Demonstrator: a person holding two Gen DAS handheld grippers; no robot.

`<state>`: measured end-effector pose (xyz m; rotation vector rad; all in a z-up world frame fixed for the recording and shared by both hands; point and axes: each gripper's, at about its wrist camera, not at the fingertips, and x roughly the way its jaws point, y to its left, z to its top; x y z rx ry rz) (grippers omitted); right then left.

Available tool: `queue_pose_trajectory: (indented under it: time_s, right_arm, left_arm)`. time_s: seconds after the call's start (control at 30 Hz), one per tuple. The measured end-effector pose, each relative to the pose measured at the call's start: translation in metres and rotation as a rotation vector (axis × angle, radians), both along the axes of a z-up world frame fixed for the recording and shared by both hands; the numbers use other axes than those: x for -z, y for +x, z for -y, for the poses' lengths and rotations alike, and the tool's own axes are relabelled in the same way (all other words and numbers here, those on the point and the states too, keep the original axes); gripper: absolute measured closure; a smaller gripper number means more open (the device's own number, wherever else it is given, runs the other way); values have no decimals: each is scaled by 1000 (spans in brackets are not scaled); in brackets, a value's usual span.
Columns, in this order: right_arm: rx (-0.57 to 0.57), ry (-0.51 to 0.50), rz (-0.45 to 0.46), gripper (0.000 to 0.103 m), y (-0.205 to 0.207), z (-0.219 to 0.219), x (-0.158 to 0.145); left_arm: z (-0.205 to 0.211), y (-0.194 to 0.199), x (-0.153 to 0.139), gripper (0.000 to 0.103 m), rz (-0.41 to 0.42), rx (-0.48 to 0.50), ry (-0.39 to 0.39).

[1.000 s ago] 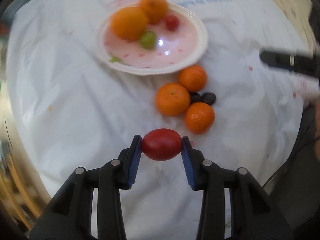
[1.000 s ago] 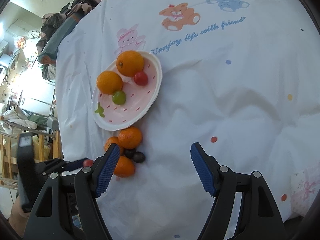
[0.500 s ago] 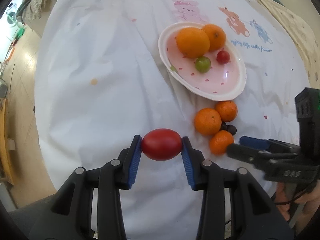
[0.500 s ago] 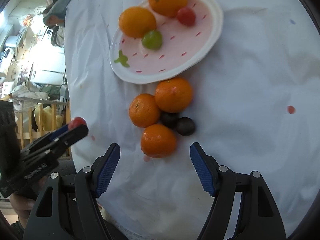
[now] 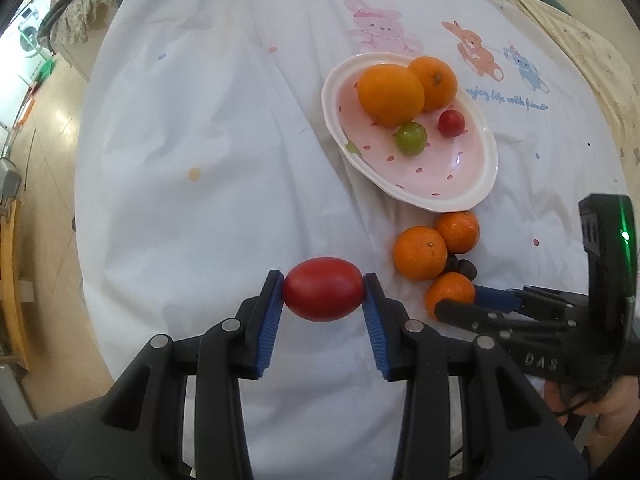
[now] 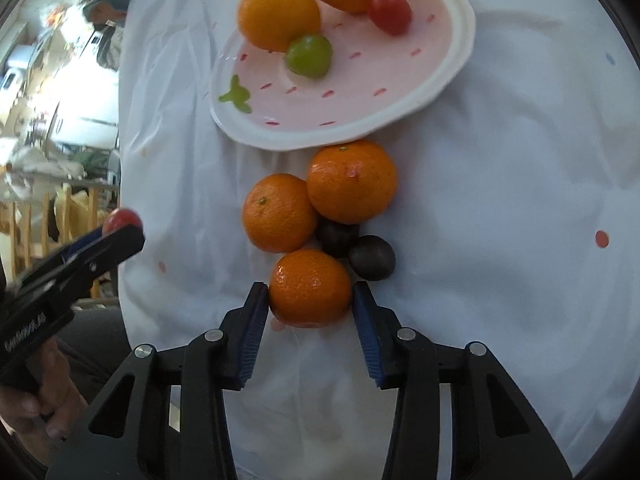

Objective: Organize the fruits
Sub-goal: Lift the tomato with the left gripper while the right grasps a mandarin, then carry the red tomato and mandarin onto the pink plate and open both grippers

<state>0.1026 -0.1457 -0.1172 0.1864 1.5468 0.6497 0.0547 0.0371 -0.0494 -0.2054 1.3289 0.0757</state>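
My left gripper (image 5: 324, 294) is shut on a red tomato (image 5: 323, 289), held above the white cloth near the table's front. The pink plate (image 5: 460, 184) holds two oranges (image 5: 390, 94), a green fruit (image 5: 411, 138) and a small red tomato (image 5: 452, 123). In the right wrist view my right gripper (image 6: 310, 300) has closed around the nearest mandarin (image 6: 310, 288), both pads touching it, on the cloth. Two more mandarins (image 6: 352, 180) (image 6: 280, 212) and two dark plums (image 6: 372, 258) lie just beyond it, in front of the plate (image 6: 420, 96).
The table is covered with a white cloth (image 5: 200, 140) printed with cartoon animals. The table's left edge drops to the floor (image 5: 40, 160). The left gripper shows at the left of the right wrist view (image 6: 80, 256).
My right gripper moved forward and down onto the nearest mandarin and closed its fingers on it. My left gripper pulled back a little with the tomato still held.
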Motion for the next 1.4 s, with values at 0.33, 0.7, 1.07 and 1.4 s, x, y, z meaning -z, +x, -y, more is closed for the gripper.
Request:
queue_pose_trajectory:
  time_s: [0.33, 0.7, 1.07, 1.4]
  right_arm:
    - [-3, 35, 51, 59, -15, 11, -22]
    - [136, 77, 141, 59, -2, 61, -58]
    - [209, 100, 216, 59, 54, 69, -88]
    - [229, 47, 232, 59, 122, 67, -76]
  left_arm:
    - [0, 1, 8, 68, -5, -3, 47]
    - [-2, 0, -1, 68, 45, -4, 44]
    - [1, 50, -27, 68, 93, 35, -5]
    - [24, 100, 8, 68, 52, 121, 33]
